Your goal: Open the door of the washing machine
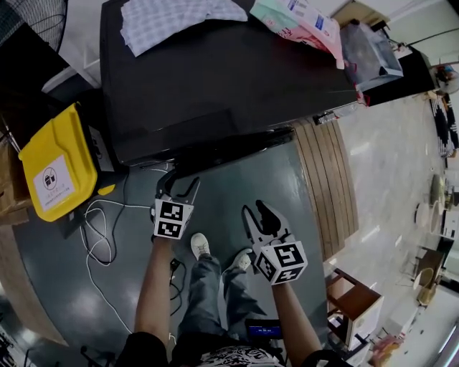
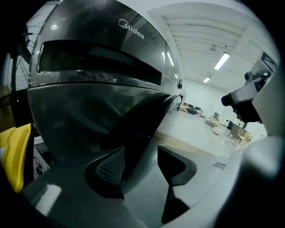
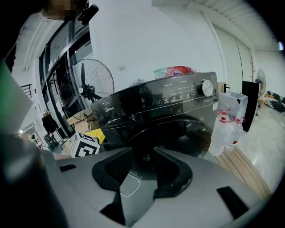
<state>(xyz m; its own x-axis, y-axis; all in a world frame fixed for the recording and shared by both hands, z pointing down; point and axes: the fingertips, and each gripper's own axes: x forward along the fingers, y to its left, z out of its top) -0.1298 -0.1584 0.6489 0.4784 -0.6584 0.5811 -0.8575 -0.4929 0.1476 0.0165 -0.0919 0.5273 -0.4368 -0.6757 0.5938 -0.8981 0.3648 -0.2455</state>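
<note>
- door [image 1: 229,149] sits on the near front of the black washer [image 1: 215,79], at the middle of the head view; it stands out a little from the front.
- left gripper [image 1: 178,192] is at the door's left end; in its own view the jaws are released and spread wide, with the door's dark edge [image 2: 147,129] running between them.
- right gripper [image 1: 259,218] hangs nearer and to the right, apart from the door; its jaws are released, with nothing between them.
- on the washer's top lie a checked cloth [image 1: 172,21] and a pink pack [image 1: 301,21].
- a yellow bin [image 1: 57,168] is to the left, with a white cable [image 1: 100,236] on the floor beside it.
- bottles [image 3: 227,129] stand at the washer's right.
</note>
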